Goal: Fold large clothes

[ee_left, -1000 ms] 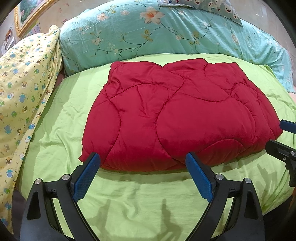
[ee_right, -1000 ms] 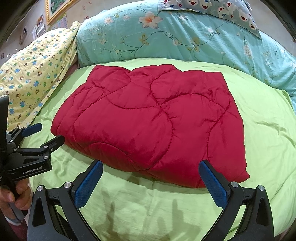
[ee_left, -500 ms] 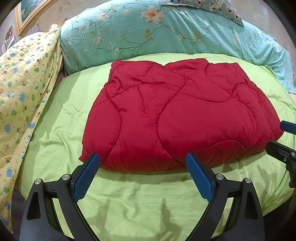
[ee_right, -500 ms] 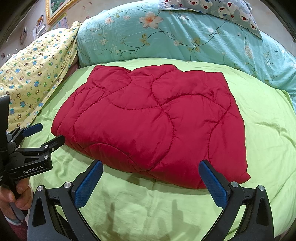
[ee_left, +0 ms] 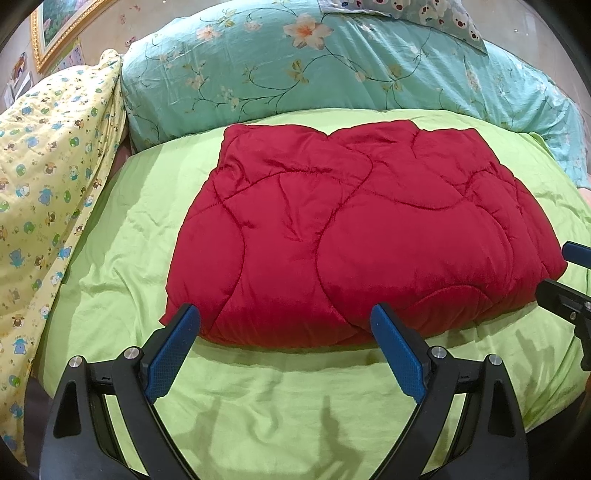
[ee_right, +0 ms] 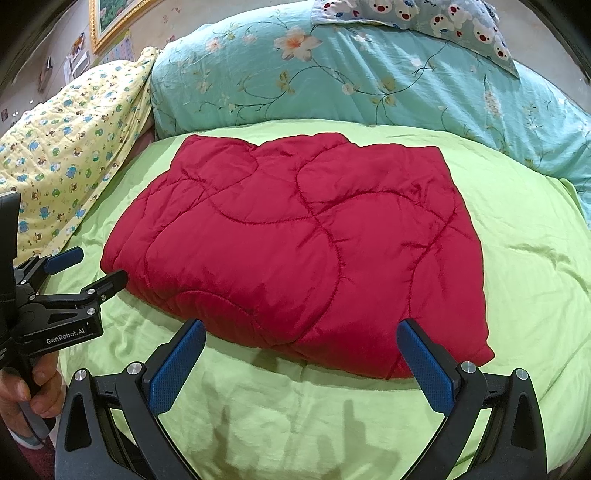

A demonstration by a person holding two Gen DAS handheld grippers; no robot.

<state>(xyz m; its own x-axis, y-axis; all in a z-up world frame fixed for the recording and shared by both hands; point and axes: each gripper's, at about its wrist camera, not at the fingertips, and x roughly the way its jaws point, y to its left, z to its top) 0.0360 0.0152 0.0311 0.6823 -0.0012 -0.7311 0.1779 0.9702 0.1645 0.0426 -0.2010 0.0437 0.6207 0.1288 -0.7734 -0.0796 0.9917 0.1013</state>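
We see the red quilted garment (ee_left: 354, 236) folded into a thick pad at the centre of the lime-green bedspread (ee_left: 280, 391); its layers are stacked, so sleeves, collar or fastenings stay hidden, and we cannot tell what kind of garment it is. Our left gripper (ee_left: 285, 325) hovers at 6 o'clock of it, blue fingers (ee_left: 171, 354) spread wide, holding nothing, tips just beside the near edge. Our right gripper (ee_right: 301, 339) sits likewise at 6 o'clock in its own view, jaws wide apart and empty, close to the near hem. In the right view the left gripper appears at 9 o'clock, partly cut off by the frame. At 12 o'clock lies a teal floral duvet (ee_left: 332, 66), a bear-print pillow (ee_right: 424, 18) above it cropped by the lens rim. At 10 o'clock a yellow animal-print quilt (ee_left: 48, 177) runs out of view, and a gilt picture frame (ee_left: 55, 33) is only partly visible.
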